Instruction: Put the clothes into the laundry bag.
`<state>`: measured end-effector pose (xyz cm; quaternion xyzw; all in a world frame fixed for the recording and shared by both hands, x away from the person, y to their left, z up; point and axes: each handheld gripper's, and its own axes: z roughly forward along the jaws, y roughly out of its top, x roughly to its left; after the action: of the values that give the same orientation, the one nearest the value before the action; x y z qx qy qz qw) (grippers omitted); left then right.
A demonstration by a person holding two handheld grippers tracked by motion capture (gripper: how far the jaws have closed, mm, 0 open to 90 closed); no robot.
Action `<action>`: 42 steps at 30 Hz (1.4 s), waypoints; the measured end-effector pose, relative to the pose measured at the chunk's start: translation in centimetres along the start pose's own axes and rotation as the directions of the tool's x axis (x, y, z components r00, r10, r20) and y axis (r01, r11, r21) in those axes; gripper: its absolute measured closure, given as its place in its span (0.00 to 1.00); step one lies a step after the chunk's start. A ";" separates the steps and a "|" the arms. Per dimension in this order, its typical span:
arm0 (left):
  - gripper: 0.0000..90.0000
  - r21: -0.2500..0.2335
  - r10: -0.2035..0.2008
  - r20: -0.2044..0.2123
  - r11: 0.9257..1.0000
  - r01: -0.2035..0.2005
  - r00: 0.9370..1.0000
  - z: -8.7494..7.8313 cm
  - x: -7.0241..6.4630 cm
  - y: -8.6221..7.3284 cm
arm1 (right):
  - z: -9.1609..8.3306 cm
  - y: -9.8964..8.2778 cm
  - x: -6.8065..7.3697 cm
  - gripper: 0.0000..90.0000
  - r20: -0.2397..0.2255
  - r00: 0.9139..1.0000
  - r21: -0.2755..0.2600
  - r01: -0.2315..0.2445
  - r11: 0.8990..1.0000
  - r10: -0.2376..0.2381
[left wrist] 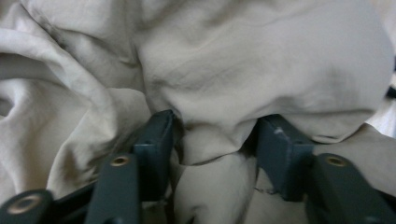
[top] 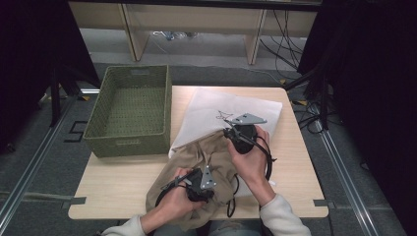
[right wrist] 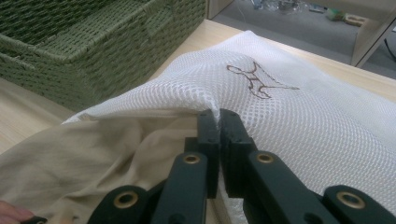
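Now the right gripper [right wrist: 218, 122] is clamped tight on the edge of the white mesh laundry bag [top: 236, 110], pinching its rim where the beige garment [top: 206, 162] spills out across the wooden table [top: 113, 182]. Down low, the left gripper [left wrist: 215, 140] has a fold of that beige cloth between half-wide jaws. Beside the bag sits the green woven basket [top: 130, 140].

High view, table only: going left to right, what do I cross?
Green woven basket → left gripper on the beige garment → right gripper, holding the edge of the white mesh bag.
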<state>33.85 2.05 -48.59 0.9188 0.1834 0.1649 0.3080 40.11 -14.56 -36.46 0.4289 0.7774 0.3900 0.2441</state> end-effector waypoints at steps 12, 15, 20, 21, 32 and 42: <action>0.88 0.010 -0.007 -0.034 1.000 0.007 0.999 0.3 0.0 0.5 | -0.3 0.1 0.2 0.99 -0.004 1.000 -0.016 0.027 1.000 -0.027; 0.91 -0.036 -0.039 -0.028 0.999 0.038 0.999 -0.2 0.3 0.8 | -0.3 0.2 0.2 0.99 -0.001 1.000 -0.025 0.029 0.999 -0.029; 0.93 -0.098 -0.055 -0.040 0.994 0.050 0.998 -1.4 0.9 1.7 | -0.3 0.2 0.2 0.99 0.000 0.999 -0.034 0.042 0.999 -0.042; 0.93 -0.113 -0.061 -0.046 0.992 0.055 0.997 -1.5 1.0 2.0 | -0.3 0.2 0.3 0.99 0.001 0.999 -0.035 0.042 0.999 -0.042; 0.92 -0.230 -0.144 -0.131 0.967 0.111 0.981 -0.6 3.1 4.1 | -0.8 0.4 0.8 0.99 -0.010 1.000 -0.044 -0.005 0.999 0.004; 0.64 -0.198 -0.130 -0.123 0.975 0.104 0.984 2.6 3.7 3.7 | -0.7 0.3 0.0 0.99 0.008 1.000 -0.037 0.020 0.999 -0.020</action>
<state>39.01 -0.37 -47.52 0.8593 0.2412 0.2252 0.3908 39.74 -14.69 -35.88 0.4180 0.7733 0.4003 0.2591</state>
